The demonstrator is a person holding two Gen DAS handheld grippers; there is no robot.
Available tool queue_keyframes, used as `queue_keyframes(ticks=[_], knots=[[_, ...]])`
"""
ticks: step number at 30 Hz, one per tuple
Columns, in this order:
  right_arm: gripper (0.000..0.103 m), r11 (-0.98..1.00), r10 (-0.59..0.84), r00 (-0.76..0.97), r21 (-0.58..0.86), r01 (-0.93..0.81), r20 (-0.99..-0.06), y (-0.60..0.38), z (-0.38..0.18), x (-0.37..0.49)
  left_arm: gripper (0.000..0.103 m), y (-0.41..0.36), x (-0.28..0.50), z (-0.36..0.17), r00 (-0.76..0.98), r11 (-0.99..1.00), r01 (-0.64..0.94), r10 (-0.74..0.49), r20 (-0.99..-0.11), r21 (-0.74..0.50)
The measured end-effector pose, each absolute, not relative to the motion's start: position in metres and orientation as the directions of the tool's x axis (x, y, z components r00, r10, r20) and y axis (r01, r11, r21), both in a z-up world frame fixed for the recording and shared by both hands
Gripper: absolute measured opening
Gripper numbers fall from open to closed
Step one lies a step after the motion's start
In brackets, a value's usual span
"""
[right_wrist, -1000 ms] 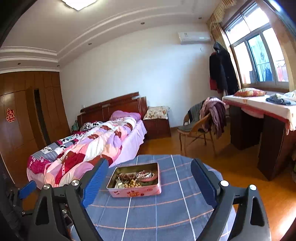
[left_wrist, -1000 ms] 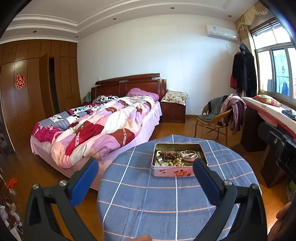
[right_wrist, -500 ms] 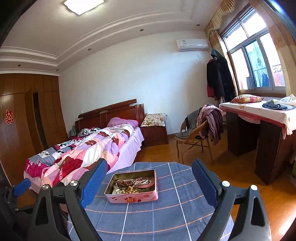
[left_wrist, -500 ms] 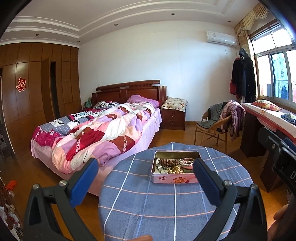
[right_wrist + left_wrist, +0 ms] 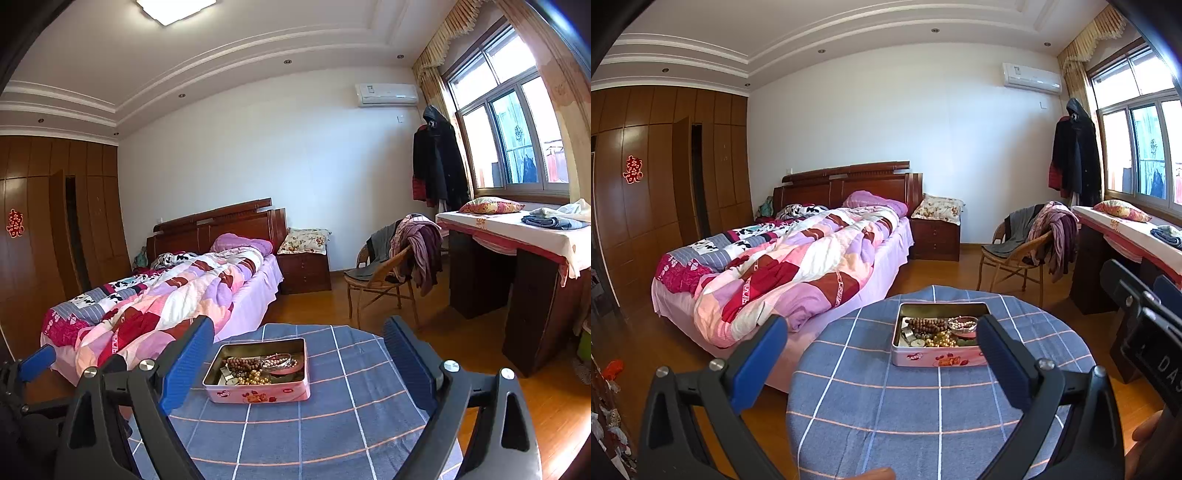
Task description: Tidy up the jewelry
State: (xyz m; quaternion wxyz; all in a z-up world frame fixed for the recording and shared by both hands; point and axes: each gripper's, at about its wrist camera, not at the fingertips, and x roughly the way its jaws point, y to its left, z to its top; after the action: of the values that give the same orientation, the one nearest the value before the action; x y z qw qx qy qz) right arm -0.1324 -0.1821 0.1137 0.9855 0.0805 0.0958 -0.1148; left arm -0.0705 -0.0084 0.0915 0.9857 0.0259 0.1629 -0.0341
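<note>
A pink rectangular tin (image 5: pixel 936 356) sits open on a round table with a blue checked cloth (image 5: pixel 923 406). It holds brown wooden beads (image 5: pixel 929 325), yellow pearl beads (image 5: pixel 942 339) and a silvery bracelet (image 5: pixel 962 324). My left gripper (image 5: pixel 879 354) is open and empty, held above the table's near side. The tin also shows in the right wrist view (image 5: pixel 258 376) on the same table (image 5: pixel 332 424), with my right gripper (image 5: pixel 299 362) open and empty in front of it. Both grippers are clear of the tin.
A bed with a patchwork quilt (image 5: pixel 798 266) stands left of the table. A wicker chair draped with clothes (image 5: pixel 391 273) and a dark desk (image 5: pixel 517 280) stand to the right. Part of the other gripper (image 5: pixel 1145 332) shows at the right edge of the left wrist view.
Both cameras have tilted upward and drawn back slightly, so the tin and table sit lower in view. Both grippers stay open. The tin has not moved.
</note>
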Motion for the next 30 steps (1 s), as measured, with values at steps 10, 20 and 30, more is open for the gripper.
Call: queue_keyframes(ticks=[10, 20, 30], knots=[[0.093, 0.958, -0.215, 0.952, 0.142, 0.249, -0.217, -0.1832, 0.1122, -0.1326, 0.103, -0.0099, -0.0711, 0.0918, 0.944, 0.996, 0.077, -0.060, -0.324, 0.040], [0.094, 0.958, -0.211, 0.953, 0.149, 0.247, -0.219, -0.1844, 0.1122, -0.1340, 0.103, -0.0097, -0.0708, 0.0921, 0.945, 0.996, 0.077, -0.060, -0.323, 0.039], [0.094, 0.959, -0.206, 0.952, 0.149, 0.243, -0.226, -0.1855, 0.1119, -0.1334, 0.103, -0.0103, -0.0715, 0.0920, 0.944, 0.996, 0.078, -0.060, -0.323, 0.041]])
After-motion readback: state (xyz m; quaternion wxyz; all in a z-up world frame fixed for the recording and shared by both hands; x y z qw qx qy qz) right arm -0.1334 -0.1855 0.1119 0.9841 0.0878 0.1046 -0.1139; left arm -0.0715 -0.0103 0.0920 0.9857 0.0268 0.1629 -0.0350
